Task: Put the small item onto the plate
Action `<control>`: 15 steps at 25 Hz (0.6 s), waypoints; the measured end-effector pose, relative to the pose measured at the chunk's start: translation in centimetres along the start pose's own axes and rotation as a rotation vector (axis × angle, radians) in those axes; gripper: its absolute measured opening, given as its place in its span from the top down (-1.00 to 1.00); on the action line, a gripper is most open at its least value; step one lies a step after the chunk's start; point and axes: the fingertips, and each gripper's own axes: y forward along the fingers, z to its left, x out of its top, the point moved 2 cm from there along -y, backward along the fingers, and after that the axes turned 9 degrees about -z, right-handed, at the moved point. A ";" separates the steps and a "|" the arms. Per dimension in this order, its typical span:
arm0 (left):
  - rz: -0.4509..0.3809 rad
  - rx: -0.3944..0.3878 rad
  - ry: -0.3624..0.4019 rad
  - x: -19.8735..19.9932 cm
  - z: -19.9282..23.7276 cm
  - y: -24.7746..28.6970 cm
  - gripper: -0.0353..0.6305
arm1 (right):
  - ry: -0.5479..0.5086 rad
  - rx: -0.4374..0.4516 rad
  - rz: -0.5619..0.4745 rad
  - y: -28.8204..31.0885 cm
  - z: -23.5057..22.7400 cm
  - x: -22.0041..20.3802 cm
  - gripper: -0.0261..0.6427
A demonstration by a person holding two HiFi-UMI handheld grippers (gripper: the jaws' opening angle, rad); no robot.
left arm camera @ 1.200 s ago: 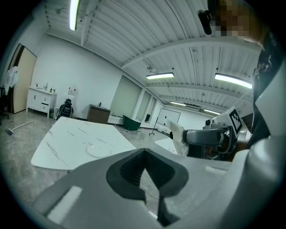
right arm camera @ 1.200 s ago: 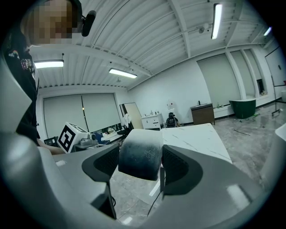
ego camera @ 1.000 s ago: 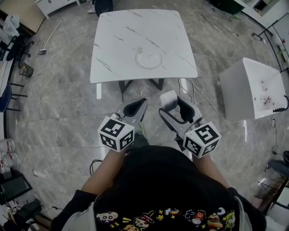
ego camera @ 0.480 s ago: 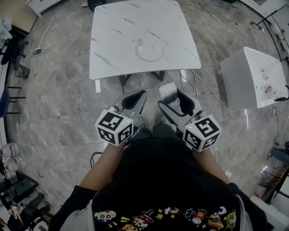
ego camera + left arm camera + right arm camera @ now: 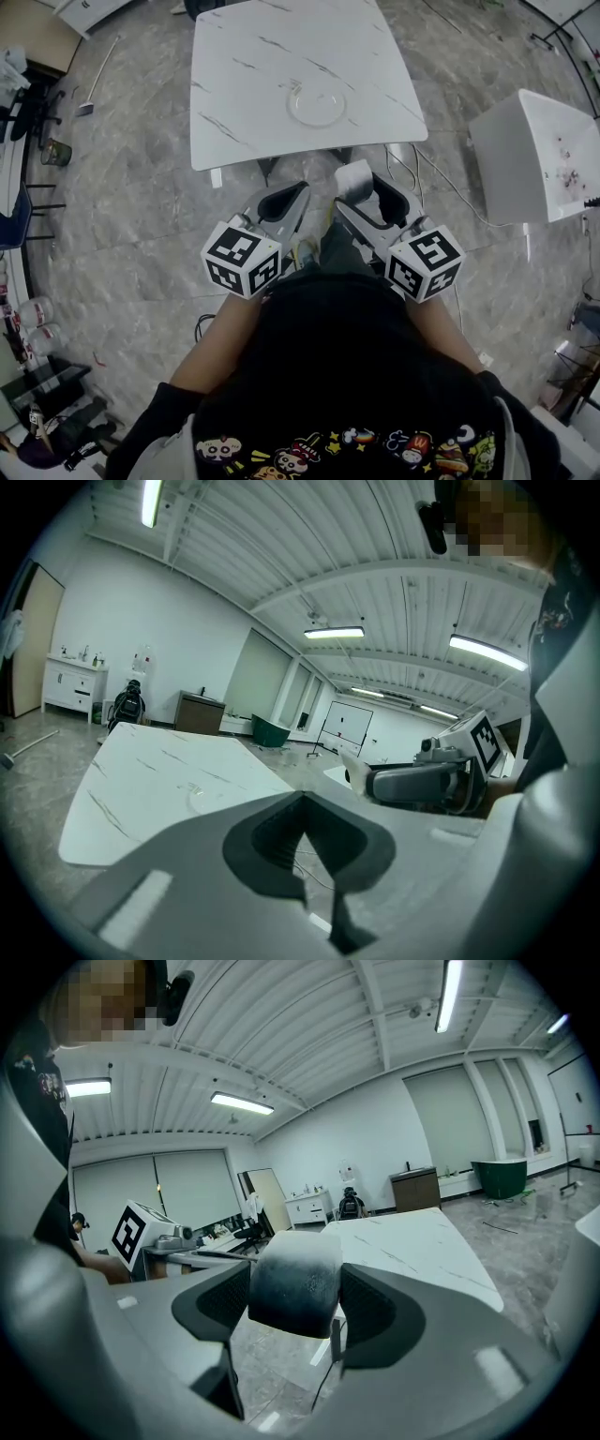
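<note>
While right gripper (image 5: 371, 187) clamps small white item (image 5: 353, 178), left gripper (image 5: 298, 193) clenched empty; glass plate (image 5: 316, 105) on marble table (image 5: 244, 84) at 12 o'clock

White marble table (image 5: 244, 94), white bin (image 5: 525, 159), grey floor (image 5: 122, 234)

text: none readable | numbers: none | shirt (image 5: 337, 375): small cartoon prints along near hem, no legible words

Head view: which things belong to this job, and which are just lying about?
Job: small white rounded item in right claw; clear round glass plate; white marble table.
Lying about: white boxy stand; long-handled broom; plastic bottles.
</note>
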 end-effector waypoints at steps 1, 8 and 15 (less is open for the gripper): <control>-0.001 0.007 0.002 0.2 0.4 0.4 0.89 | 0.000 0.006 0.001 0.5 -0.4 0.2 -0.06; 0.011 0.058 -0.008 1.3 3.2 3.7 0.89 | -0.004 0.043 0.037 4.0 -4.4 1.0 -0.06; 0.058 0.103 -0.024 1.8 6.6 8.5 0.89 | 0.003 0.085 0.096 8.3 -9.7 1.2 -0.06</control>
